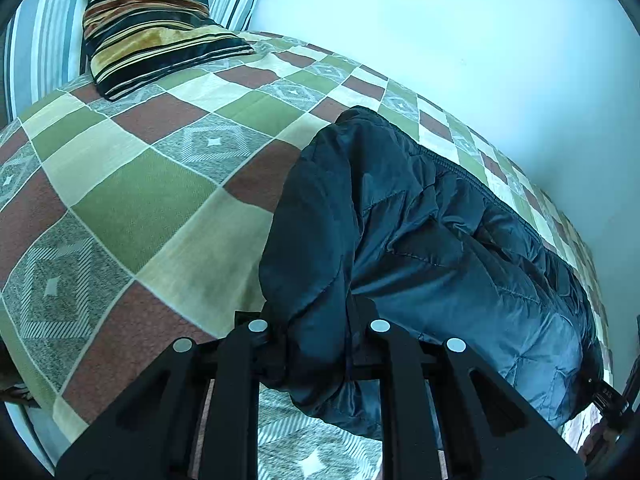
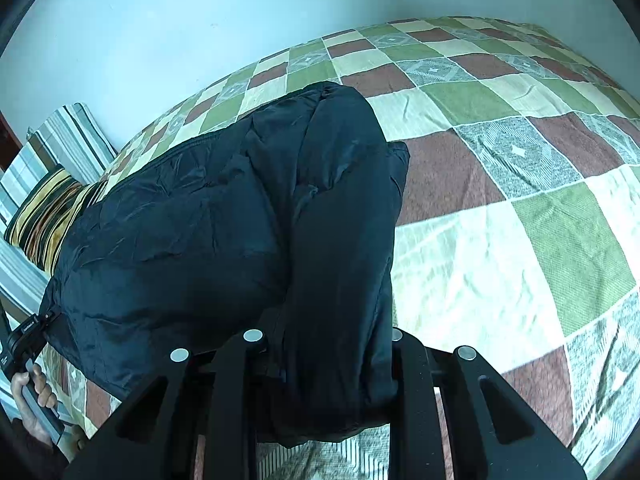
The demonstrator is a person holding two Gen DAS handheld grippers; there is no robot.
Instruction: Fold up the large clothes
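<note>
A dark blue quilted jacket [image 1: 420, 232] lies partly lifted over the checked bedspread [image 1: 140, 200]. My left gripper [image 1: 316, 332] is shut on one bunched corner of it, the fabric squeezed between the two black fingers. In the right wrist view the same jacket [image 2: 200, 240] hangs as a puffy fold, and my right gripper [image 2: 328, 340] is shut on its other bunched corner. The jacket stretches between the two grippers, its far edge resting on the bedspread [image 2: 500, 220]. The left gripper's body and the hand [image 2: 32, 396] holding it show at the lower left of the right wrist view.
A striped brown and yellow cushion [image 1: 148, 28] leans at the head of the bed beside a grey striped pillow [image 1: 44, 32]. A pale wall [image 1: 480, 40] runs along the bed's far side. The cushion [image 2: 48, 216] also shows left of the jacket.
</note>
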